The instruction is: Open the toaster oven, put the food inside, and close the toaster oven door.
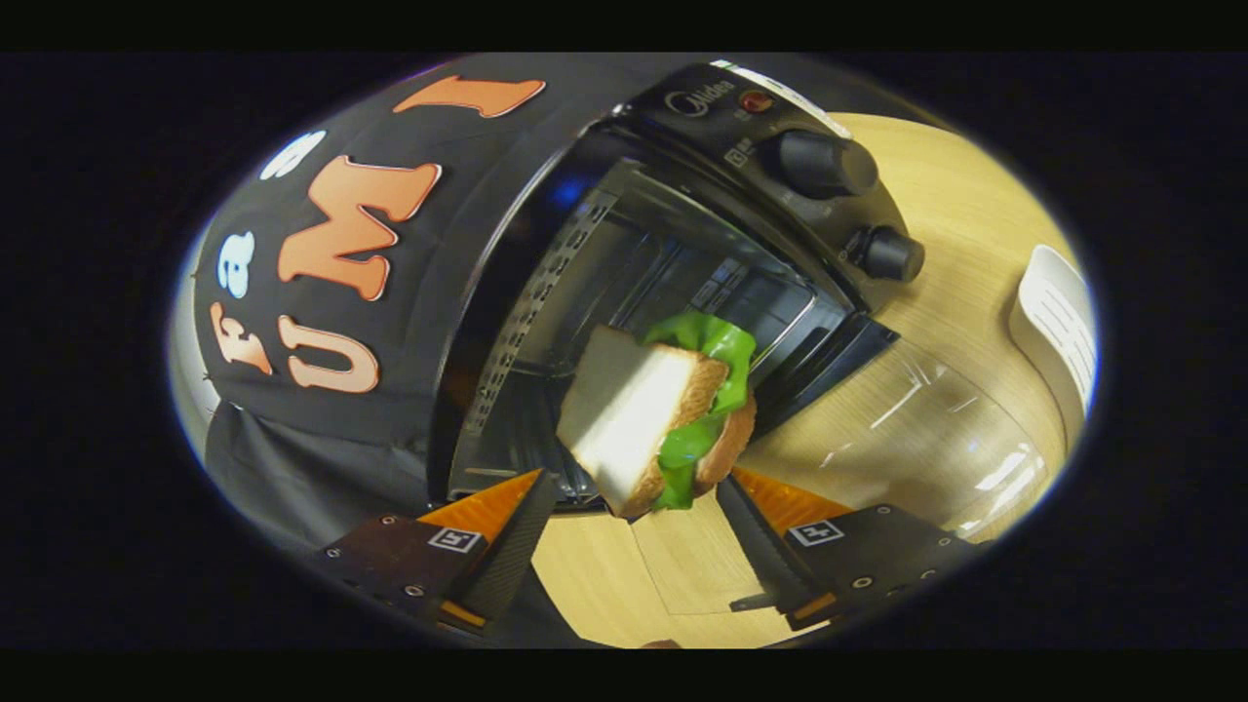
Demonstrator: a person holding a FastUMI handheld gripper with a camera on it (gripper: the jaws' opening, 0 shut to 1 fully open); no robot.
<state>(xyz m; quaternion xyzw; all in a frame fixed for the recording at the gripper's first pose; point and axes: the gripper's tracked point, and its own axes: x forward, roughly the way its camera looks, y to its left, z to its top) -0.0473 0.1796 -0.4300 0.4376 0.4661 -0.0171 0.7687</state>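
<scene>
Midair, the gripper [639, 497] pinches a sandwich [655, 417] between both fingers, just before the toaster oven [780, 195], its glass door [936, 439] lowered over the counter [975, 224].

We find the toaster oven [624, 292] cavity open ahead of the gripper [639, 507]; the sandwich [658, 414], clamped between both fingers, occupies its mouth. The glass door [936, 429] lies flat alongside; knobs [824, 164] project above.
</scene>
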